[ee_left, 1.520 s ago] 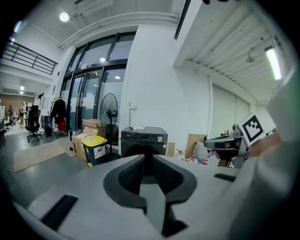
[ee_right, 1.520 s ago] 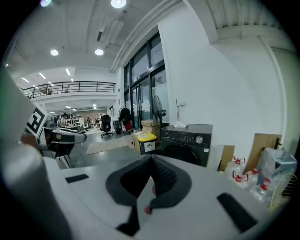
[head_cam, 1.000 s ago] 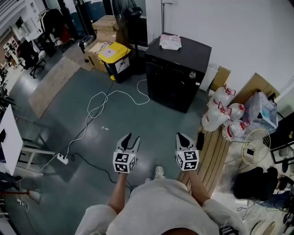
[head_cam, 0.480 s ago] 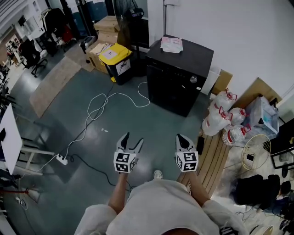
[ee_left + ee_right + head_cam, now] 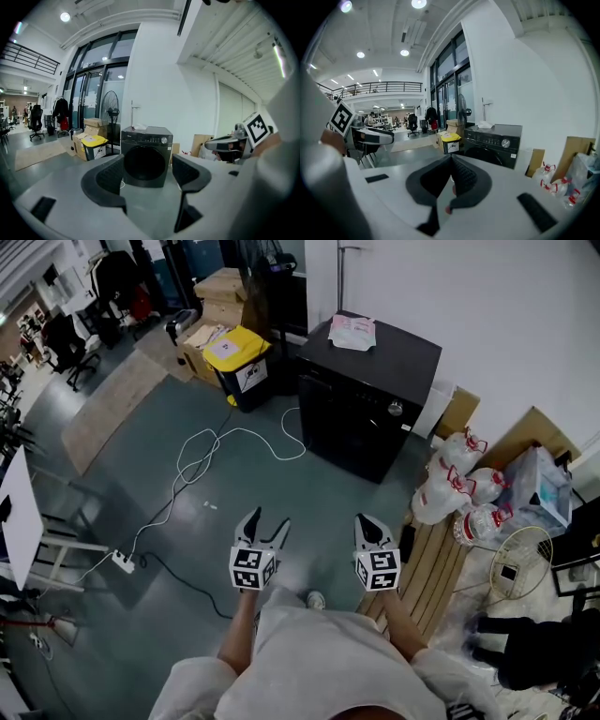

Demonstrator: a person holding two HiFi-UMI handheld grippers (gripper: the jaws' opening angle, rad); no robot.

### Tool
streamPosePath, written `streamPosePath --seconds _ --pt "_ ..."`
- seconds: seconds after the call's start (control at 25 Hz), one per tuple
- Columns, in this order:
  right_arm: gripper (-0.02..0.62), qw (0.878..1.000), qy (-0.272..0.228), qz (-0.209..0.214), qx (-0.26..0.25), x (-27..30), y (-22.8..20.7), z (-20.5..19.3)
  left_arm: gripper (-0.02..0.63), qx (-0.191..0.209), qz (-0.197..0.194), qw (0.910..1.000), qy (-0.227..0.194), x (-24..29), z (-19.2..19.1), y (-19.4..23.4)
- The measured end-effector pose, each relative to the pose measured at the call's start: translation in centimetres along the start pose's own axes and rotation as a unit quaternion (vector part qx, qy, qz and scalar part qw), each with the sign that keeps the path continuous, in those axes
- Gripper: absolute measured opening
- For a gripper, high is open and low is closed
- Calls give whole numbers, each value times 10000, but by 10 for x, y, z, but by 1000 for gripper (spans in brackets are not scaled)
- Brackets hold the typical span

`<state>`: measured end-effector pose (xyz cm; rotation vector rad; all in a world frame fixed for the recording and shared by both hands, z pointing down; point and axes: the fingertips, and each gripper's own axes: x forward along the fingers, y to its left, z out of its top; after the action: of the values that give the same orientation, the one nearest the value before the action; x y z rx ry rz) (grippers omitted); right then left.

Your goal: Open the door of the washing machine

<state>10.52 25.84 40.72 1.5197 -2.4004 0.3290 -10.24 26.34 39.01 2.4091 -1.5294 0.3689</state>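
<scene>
The black front-loading washing machine point(image 5: 367, 401) stands against the white wall, a few steps ahead of me, with its round door point(image 5: 144, 163) closed. My left gripper point(image 5: 265, 521) is held over the floor well short of it. Its jaws have just opened wide, and nothing is between them; in the left gripper view point(image 5: 147, 171) they frame the door. My right gripper point(image 5: 368, 521) is level with the left one and shut on nothing, its pads meeting point(image 5: 451, 161). The machine point(image 5: 496, 143) lies ahead and to the right of it.
A white packet point(image 5: 353, 331) lies on the machine's top. To its left stand a yellow-lidded bin point(image 5: 234, 351) and cardboard boxes. A white cable point(image 5: 211, 451) loops over the floor to a power strip point(image 5: 123, 562). At the right are filled bags point(image 5: 459, 493), a wooden pallet point(image 5: 427, 554) and a fan point(image 5: 516, 563).
Both grippers have moved a little forward towards the washing machine. The left gripper's jaws have spread wider. The right one's have stayed shut.
</scene>
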Motion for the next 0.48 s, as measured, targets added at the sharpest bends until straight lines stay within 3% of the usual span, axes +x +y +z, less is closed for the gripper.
streamPosePath --seconds 0.48 --pt "-2 10000 86 -31 38 45 -26 2 301 -97 -14 9999 95 51 3 21"
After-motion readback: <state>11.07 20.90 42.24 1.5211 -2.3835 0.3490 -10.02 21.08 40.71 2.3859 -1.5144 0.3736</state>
